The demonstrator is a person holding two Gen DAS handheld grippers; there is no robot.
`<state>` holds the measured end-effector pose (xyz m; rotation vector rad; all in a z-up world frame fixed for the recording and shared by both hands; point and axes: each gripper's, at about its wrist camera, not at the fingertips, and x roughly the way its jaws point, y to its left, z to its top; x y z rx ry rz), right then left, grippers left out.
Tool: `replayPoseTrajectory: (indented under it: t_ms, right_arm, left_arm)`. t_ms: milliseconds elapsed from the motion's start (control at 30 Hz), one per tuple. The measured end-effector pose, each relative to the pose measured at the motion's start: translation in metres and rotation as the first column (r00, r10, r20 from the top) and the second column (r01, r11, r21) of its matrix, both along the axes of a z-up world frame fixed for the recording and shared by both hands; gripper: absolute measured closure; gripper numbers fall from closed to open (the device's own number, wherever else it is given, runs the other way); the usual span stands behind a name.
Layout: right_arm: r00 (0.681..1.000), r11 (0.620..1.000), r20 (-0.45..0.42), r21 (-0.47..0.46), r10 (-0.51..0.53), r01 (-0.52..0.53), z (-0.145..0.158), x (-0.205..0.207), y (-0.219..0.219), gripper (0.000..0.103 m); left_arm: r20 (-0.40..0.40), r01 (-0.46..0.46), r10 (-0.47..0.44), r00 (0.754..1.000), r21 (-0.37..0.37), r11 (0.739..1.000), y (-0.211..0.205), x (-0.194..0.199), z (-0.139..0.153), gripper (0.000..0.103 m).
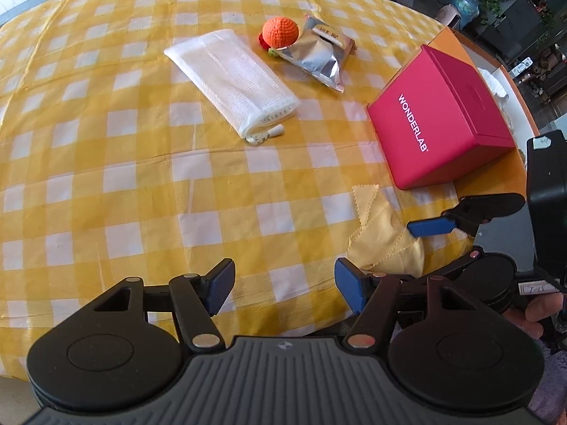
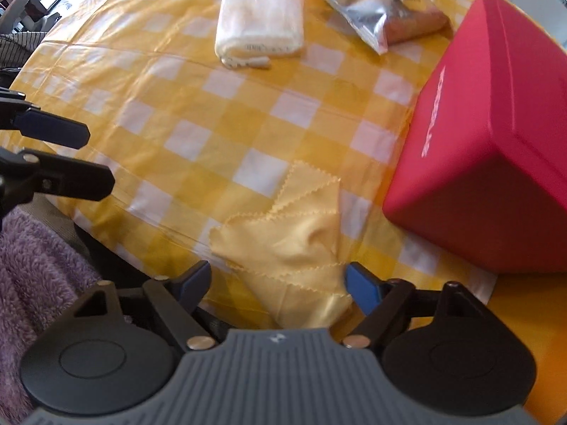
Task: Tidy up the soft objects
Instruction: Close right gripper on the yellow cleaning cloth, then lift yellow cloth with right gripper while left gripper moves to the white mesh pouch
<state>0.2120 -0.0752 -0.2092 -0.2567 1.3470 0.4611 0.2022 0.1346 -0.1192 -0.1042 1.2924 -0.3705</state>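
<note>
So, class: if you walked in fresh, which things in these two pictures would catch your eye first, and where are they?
The big red box stands out at the right edge of the yellow checked tablecloth. Near the front, a crumpled yellow cloth lies between the open right gripper's fingers. Farther back lie a white mesh bag, an orange knitted ball and a silver packet.

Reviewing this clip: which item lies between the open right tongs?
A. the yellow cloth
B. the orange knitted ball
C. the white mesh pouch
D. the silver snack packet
A: the crumpled yellow cloth lies between the open right tongs, while the other items sit farther up the table.
</note>
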Motion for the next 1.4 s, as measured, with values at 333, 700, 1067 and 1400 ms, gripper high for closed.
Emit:
replayPoseTrajectory:
  t_ms: [333,700,1067,1400]
  right_arm:
    - [0.994,0.997,0.095,-0.064,0.056,-0.05,0.005,-0.009,0.001,0.099]
    - [0.973,0.993,0.205,0.006,0.11,-0.114,0.055,0.013,0.025,0.098]
    - [0.96,0.989,0.237,-0.069,0.147,-0.134,0.056,0.082,0.04,0.098]
    - [0.975,0.986,0.171,-0.109,0.141,-0.123,0.031,0.124,0.045,0.098]
  left_arm:
    - [0.002,0.014,-0.014,1.0,0.015,1.0,-0.009,0.002,-0.002,0.027]
    - [0.103,-0.105,0.11,0.989,-0.053,0.993,0.007,0.017,0.008,0.017]
    - [0.135,-0.287,0.291,0.947,-0.054,0.957,0.01,0.086,-0.005,0.013]
    - [0.101,-0.318,0.319,0.942,-0.03,0.948,-0.011,0.138,-0.033,0.013]
